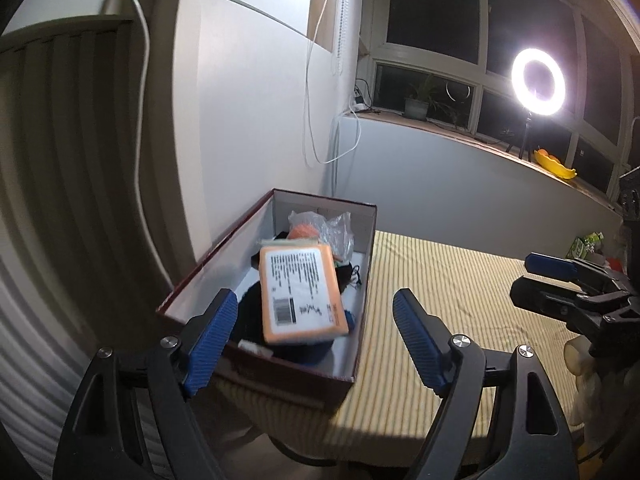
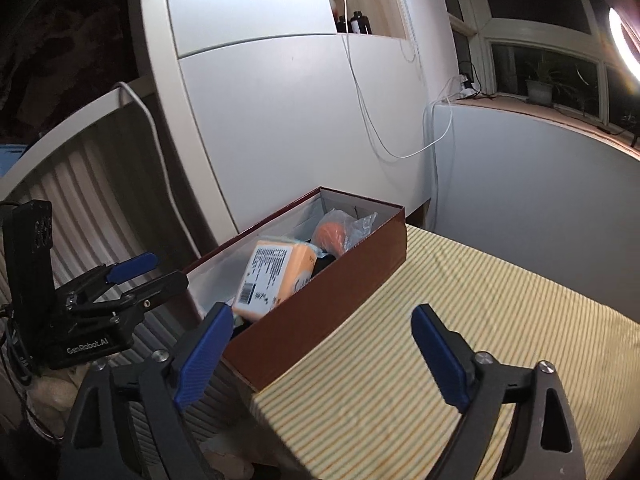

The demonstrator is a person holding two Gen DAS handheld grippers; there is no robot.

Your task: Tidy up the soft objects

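The orange packet (image 1: 302,294) lies in the dark red box (image 1: 280,376), label side up, tilted on top of black soft items (image 1: 256,320) — from the right wrist view the same orange packet (image 2: 276,276) leans against the box's near long wall (image 2: 320,304). Behind it, toward the box's far end, an orange bundle in a clear plastic bag (image 1: 320,230) is tucked against the white inner wall.

The box sits at the corner of the bed (image 1: 460,280), on the yellow striped sheet, with its far end toward the white cabinet wall (image 1: 248,120) and its long side along the bed's edge.

Left tool (image 1: 312,340) — jaws spread wide, nothing between the blue pads, hovering over the near end of the box; one blue finger (image 1: 212,336) overlaps the box's near corner in the picture, the other is over the sheet. Right tool (image 2: 320,352) is just as wide and empty too, set beside the box over the sheet. Each tool shows in the other's view, off to the side, clear of the box.

Beyond the bed, a lit ring light (image 1: 538,82) stands on the windowsill (image 1: 460,134) with a potted plant (image 1: 418,104) and a yellow object (image 1: 554,164); white cables (image 1: 316,100) hang down the cabinet wall.
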